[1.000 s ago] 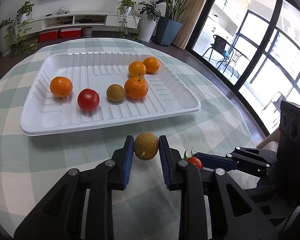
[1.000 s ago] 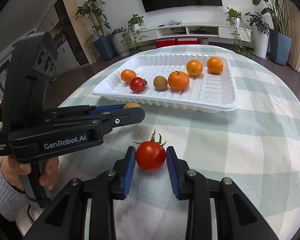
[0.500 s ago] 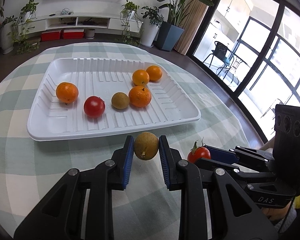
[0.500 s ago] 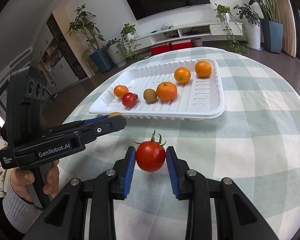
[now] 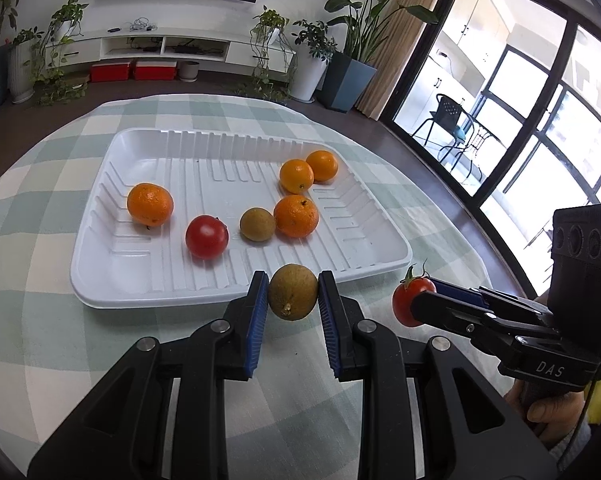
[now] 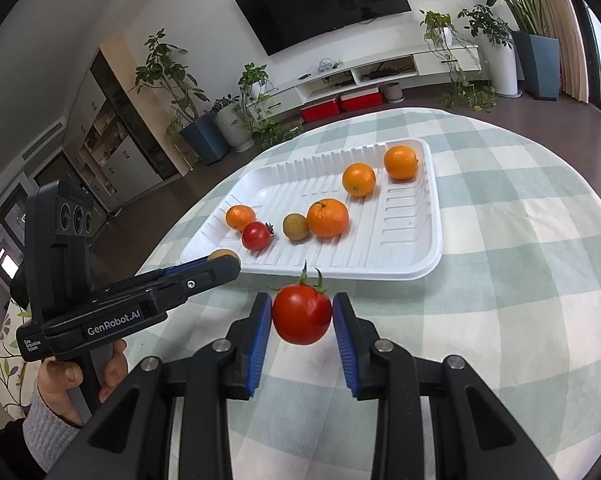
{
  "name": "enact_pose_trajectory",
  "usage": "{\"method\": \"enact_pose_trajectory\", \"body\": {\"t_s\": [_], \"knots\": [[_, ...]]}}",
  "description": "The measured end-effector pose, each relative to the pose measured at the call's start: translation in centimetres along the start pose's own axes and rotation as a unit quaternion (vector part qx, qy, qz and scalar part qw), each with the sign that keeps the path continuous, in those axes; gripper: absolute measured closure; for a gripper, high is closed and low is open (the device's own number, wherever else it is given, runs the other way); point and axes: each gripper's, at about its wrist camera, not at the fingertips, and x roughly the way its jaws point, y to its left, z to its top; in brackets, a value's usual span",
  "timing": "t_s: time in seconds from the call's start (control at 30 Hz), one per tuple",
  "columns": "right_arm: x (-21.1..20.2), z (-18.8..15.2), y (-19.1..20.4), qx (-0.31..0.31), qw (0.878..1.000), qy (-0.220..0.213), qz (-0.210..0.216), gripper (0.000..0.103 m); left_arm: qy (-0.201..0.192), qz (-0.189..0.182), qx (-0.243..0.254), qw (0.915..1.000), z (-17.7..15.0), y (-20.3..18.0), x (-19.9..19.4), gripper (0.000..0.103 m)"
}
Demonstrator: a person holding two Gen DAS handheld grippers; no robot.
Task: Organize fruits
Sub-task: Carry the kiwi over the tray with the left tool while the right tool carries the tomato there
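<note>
White tray (image 5: 100, 280) holds six fruits; left gripper (image 5: 293, 300) pinches a brown fruit (image 5: 293, 297) at its near edge; right gripper (image 6: 302, 316) pinches a tomato (image 6: 301, 314) above the tablecloth (image 6: 500, 280)

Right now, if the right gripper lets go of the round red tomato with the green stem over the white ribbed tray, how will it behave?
The round red tomato would probably roll, though the white ribbed tray's grooves and raised rim should stop it. Its glossy skin looks smooth, maybe slippery between the right gripper's pads. It probably bruises if squeezed harder.
</note>
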Motion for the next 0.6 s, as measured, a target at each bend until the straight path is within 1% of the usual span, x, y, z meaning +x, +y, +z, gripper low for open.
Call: {"method": "enact_pose_trajectory", "body": {"t_s": [0.6], "knots": [[1.4, 3.5, -1.2, 0.011, 1.000, -0.013, 0.002, 0.069, -0.007, 0.011, -0.004, 0.9999, 2.1, 1.0, 0.6, 0.080]]}}
